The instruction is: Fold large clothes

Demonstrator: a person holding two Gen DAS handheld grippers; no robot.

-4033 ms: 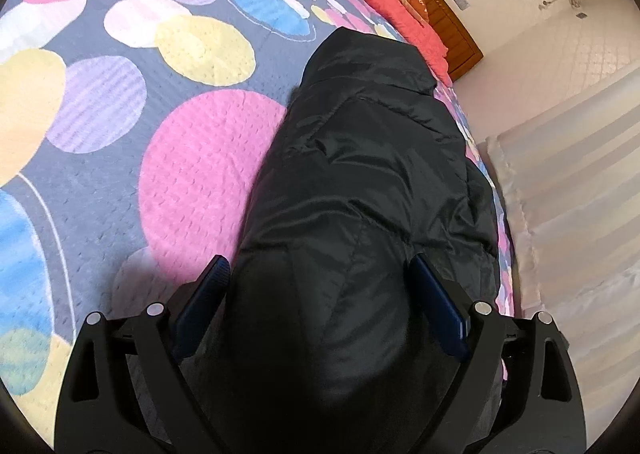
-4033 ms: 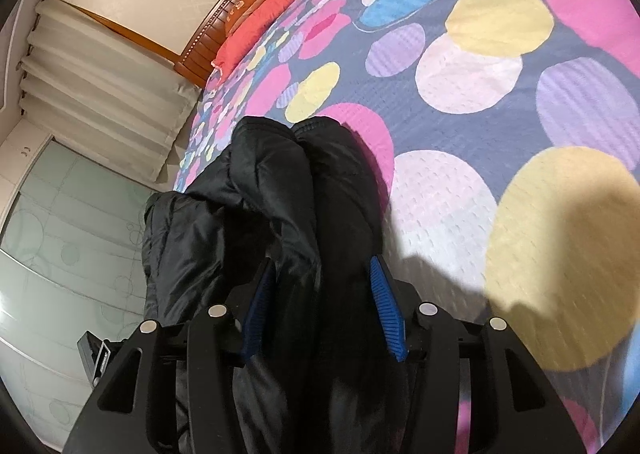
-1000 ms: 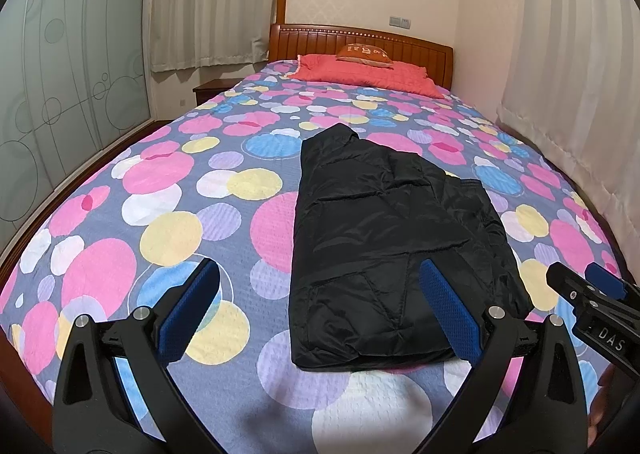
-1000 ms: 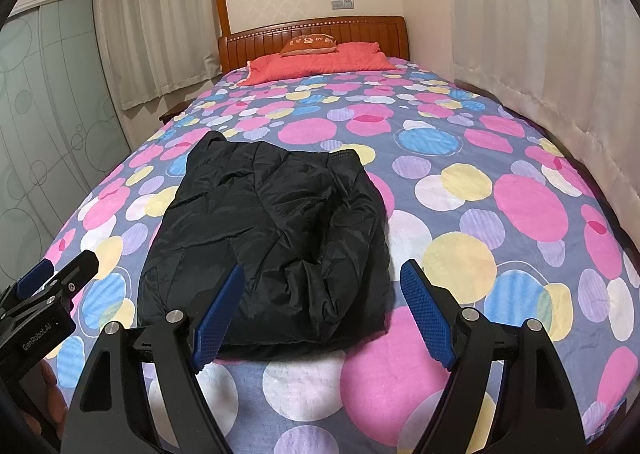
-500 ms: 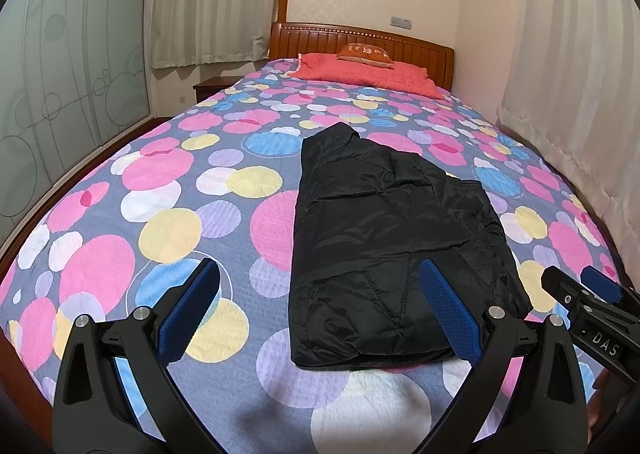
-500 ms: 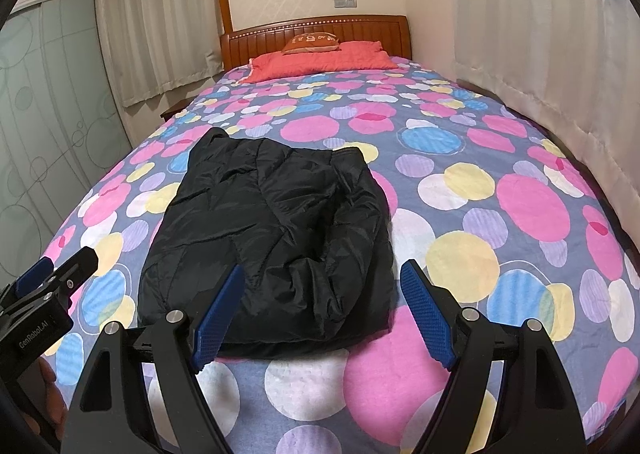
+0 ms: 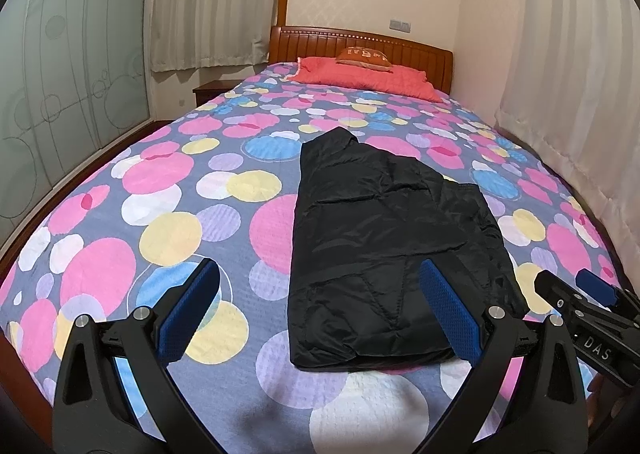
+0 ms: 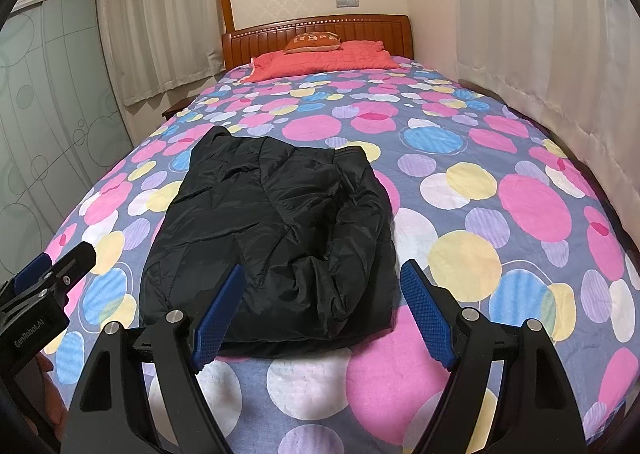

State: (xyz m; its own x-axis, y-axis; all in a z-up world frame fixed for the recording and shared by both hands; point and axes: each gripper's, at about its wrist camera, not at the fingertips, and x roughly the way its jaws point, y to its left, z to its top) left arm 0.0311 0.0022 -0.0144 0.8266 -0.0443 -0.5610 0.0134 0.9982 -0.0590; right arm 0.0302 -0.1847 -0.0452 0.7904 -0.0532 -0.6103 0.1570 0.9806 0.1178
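A black padded jacket [image 7: 384, 238] lies folded into a long rectangle on the bed, collar end toward the headboard; it also shows in the right wrist view [image 8: 276, 230]. My left gripper [image 7: 320, 310] is open and empty, held above the foot of the bed, short of the jacket's near edge. My right gripper [image 8: 320, 310] is open and empty, also back from the jacket. The right gripper shows at the right edge of the left wrist view [image 7: 576, 306], and the left gripper shows at the left edge of the right wrist view [image 8: 48, 274].
The bed has a quilt [image 7: 168, 230] with coloured circles. A red pillow [image 7: 360, 78] and wooden headboard [image 7: 400, 48] are at the far end. Curtains [image 8: 540, 38] hang on the right; frosted glass doors [image 7: 68, 82] stand on the left.
Four seconds ago both grippers were down on the jacket with fabric between their fingers. Now both are off it, open, pulled back above the foot of the bed. Little motion over the last second.
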